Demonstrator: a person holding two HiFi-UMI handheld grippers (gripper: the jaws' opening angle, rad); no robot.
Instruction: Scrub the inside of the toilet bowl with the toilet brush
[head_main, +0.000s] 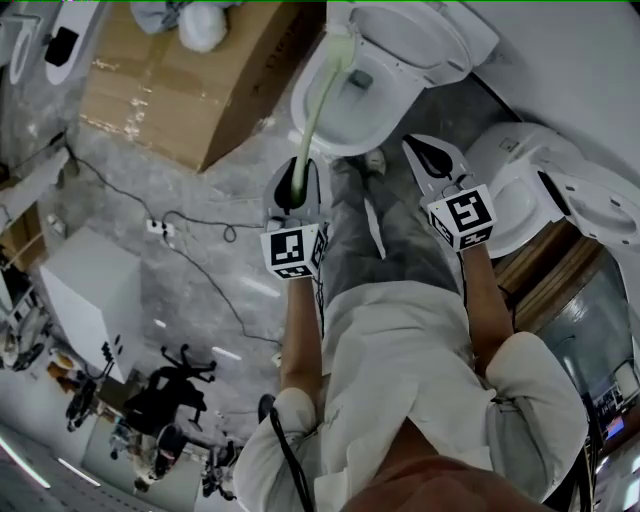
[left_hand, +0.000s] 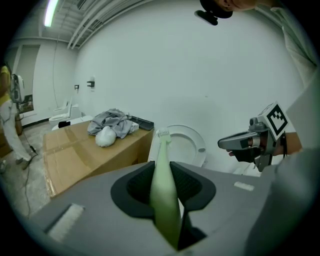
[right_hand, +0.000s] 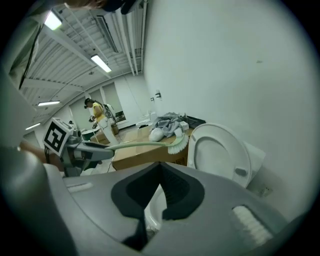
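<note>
A white toilet stands ahead with its bowl open and its lid raised. My left gripper is shut on the handle of a pale green toilet brush. The handle runs up between the jaws, and the bristle head hangs in the air in front of the lid. In the right gripper view the brush head hovers above the bowl rim beside the lid. My right gripper is shut on nothing, right of the bowl, jaws meeting at the tips.
A large cardboard box with a grey cloth bundle on it stands left of the toilet. Another white toilet sits to the right. Cables, a white cabinet and an office chair occupy the floor behind and left.
</note>
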